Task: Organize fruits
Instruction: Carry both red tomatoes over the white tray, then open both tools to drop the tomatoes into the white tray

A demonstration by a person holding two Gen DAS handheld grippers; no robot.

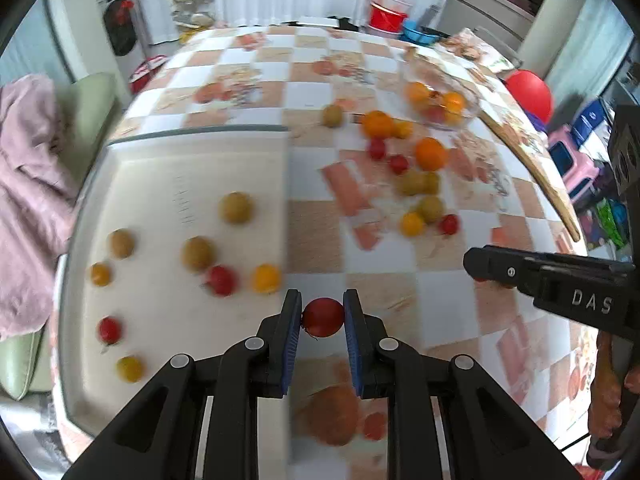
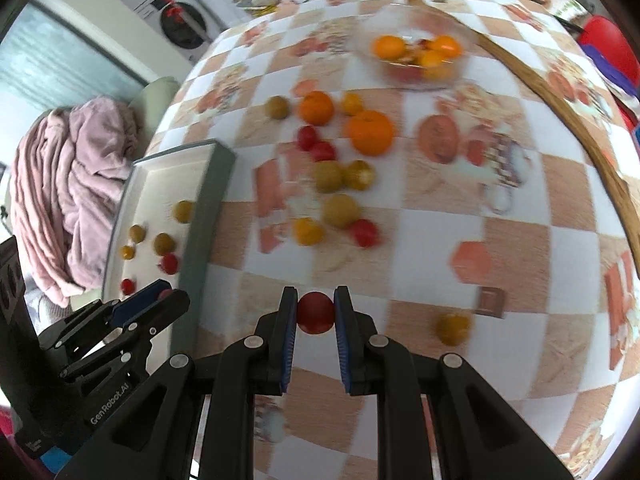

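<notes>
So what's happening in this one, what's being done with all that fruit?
A person is sorting small fruits from a checkered table into a white tray. The left gripper holds a red cherry tomato beside the tray's edge; the right gripper holds another red tomato over the table. Several fruits already lie in the tray, many remain loose on the table, and a glass bowl holds oranges.

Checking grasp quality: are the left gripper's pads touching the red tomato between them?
Touching. The left wrist view shows both blue pads pressed against the red tomato, no gap.
</notes>
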